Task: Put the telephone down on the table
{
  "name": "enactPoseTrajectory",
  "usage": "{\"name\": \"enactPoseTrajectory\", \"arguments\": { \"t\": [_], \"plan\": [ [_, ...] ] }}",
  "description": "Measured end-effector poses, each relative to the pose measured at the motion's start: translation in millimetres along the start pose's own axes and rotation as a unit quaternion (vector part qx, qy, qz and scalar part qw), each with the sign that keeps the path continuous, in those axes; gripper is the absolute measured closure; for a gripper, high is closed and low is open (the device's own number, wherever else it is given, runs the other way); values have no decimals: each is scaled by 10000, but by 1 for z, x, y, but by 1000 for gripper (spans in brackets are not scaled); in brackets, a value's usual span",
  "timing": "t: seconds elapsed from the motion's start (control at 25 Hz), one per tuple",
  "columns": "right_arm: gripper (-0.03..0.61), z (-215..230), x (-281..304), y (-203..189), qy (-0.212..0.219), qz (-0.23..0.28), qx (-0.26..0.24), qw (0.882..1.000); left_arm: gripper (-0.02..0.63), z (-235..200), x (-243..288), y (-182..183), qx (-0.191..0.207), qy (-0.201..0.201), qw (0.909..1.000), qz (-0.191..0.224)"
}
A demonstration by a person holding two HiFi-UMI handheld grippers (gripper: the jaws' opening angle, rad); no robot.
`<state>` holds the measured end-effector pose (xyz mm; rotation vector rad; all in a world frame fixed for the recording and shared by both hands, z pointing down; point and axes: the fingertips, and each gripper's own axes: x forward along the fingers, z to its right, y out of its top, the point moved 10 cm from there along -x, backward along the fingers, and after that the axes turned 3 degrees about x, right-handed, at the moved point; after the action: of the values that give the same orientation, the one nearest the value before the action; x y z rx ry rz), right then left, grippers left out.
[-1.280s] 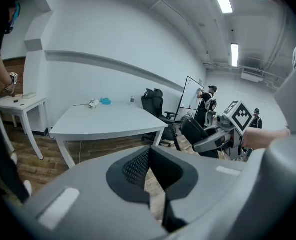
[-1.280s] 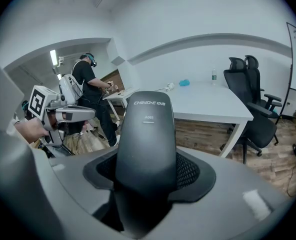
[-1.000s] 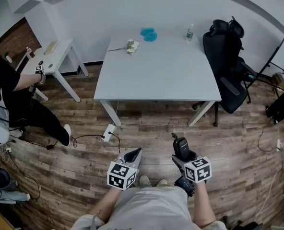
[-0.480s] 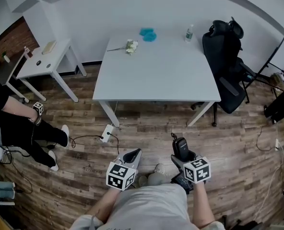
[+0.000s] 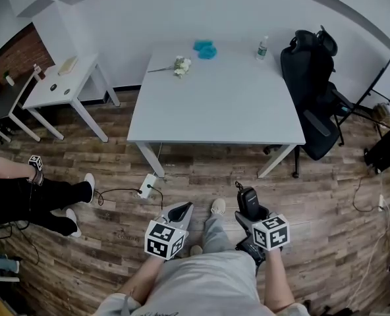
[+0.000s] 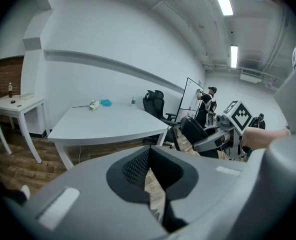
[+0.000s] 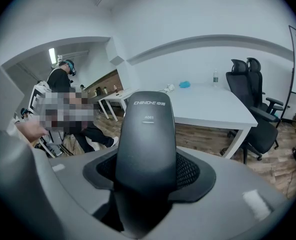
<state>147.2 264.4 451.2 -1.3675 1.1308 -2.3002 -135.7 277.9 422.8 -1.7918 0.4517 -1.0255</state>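
Observation:
A black telephone handset stands upright in my right gripper, which is shut on it low over the wooden floor. In the right gripper view the handset fills the middle, gripped on both sides by the jaws of the right gripper. My left gripper is beside it to the left, shut and holding nothing; in its own view the left gripper has its jaws meeting. The large white table stands ahead, well beyond both grippers.
On the table's far edge lie white flowers, a blue cloth and a bottle. A black office chair stands at its right. A small white side table, a floor power strip and a seated person's legs are left.
The person at the left has drawn back toward the frame's edge. My foot has stepped forward between the grippers. Both grippers keep their place and grip.

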Motion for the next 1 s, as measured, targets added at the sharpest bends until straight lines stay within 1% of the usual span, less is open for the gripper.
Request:
{"name": "enactPoseTrajectory", "arguments": {
  "t": [0.28,0.76,1.0],
  "plan": [
    [296,19,24,28,106,-10,-161,9998,597,-16,32,17,17,51,10000,45],
    [296,62,70,79,237,-138,-224,9994,597,-54,88,47,-103,122,9999,35],
    [296,87,90,109,296,-170,-221,9992,597,-73,117,69,-111,175,9998,8]
  ]
}}
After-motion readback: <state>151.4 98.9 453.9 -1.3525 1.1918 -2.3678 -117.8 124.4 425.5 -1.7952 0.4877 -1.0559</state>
